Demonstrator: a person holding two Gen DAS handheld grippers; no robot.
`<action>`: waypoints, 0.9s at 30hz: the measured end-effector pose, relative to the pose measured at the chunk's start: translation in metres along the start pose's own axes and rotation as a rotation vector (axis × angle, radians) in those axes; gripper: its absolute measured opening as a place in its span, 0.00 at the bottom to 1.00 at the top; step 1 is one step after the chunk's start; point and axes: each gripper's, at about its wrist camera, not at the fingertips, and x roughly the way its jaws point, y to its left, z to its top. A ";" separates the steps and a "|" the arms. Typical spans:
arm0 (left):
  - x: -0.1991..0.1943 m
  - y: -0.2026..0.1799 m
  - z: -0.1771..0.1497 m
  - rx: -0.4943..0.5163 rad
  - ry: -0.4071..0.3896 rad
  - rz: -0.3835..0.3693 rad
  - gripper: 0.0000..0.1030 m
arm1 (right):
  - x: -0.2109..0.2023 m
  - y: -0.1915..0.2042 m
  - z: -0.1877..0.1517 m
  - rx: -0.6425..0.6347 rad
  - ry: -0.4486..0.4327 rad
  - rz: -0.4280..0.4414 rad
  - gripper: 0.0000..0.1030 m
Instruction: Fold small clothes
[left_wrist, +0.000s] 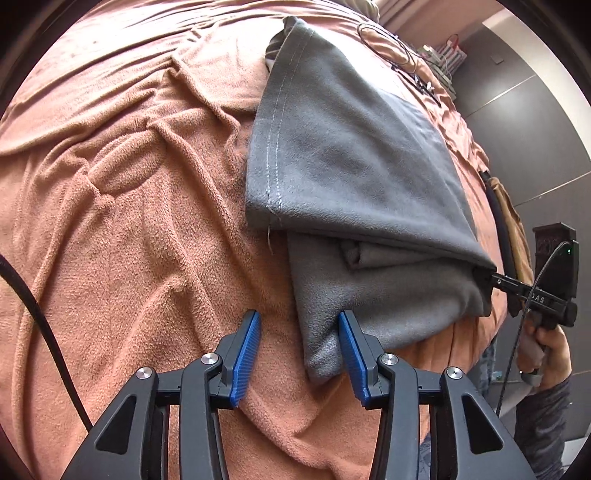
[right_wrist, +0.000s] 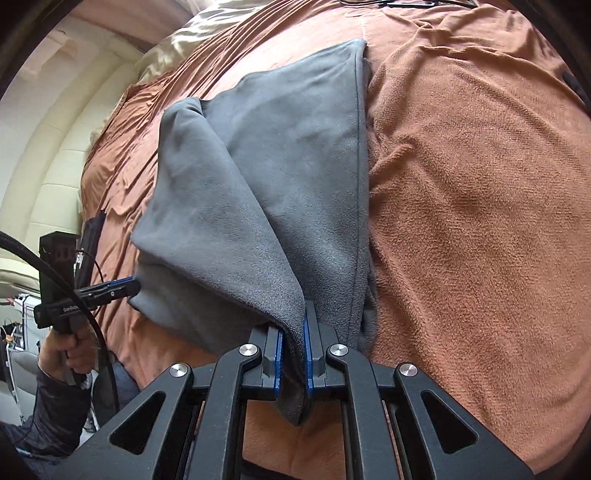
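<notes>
- Grey fleece garment (left_wrist: 354, 155), partly folded, spread over a rumpled terracotta terry blanket (left_wrist: 129, 221) just ahead of both grippers.
- Left gripper (left_wrist: 298, 354): blue-padded jaws partly apart, straddling the near corner of the garment; right-hand pad (left_wrist: 352, 354) against the cloth's edge, left-hand pad over bare blanket, no pinch to be seen.
- Seen from the right wrist view, left gripper (right_wrist: 127, 288) poised at the garment's left edge, tips touching or just beside the cloth; cannot tell which.
- Right gripper (right_wrist: 293, 354): jaws nearly together, clamped on a doubled fold of the grey fleece, cloth bunched between the 2 blue pads and hanging out below them.
- In the left wrist view, right gripper (left_wrist: 491, 278) biting the far right corner of the top layer, lifting it clear of the layer beneath.
- White double stitch line running along the garment's left hem, away from the left gripper.
- Hand (left_wrist: 550, 354) wrapped round the right gripper's handle, dark sleeve below it.
- Black cable (left_wrist: 48, 332) trailing across the blanket, left of the left gripper.
</notes>
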 end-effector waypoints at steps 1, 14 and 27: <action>0.000 0.002 0.000 -0.003 0.002 -0.001 0.41 | -0.001 0.001 0.001 -0.002 -0.004 -0.004 0.05; -0.022 0.013 -0.006 -0.056 -0.034 -0.108 0.31 | 0.001 0.028 0.007 -0.088 0.008 -0.199 0.11; -0.049 0.051 -0.006 -0.115 -0.107 -0.138 0.31 | -0.012 0.137 -0.001 -0.434 -0.059 -0.432 0.60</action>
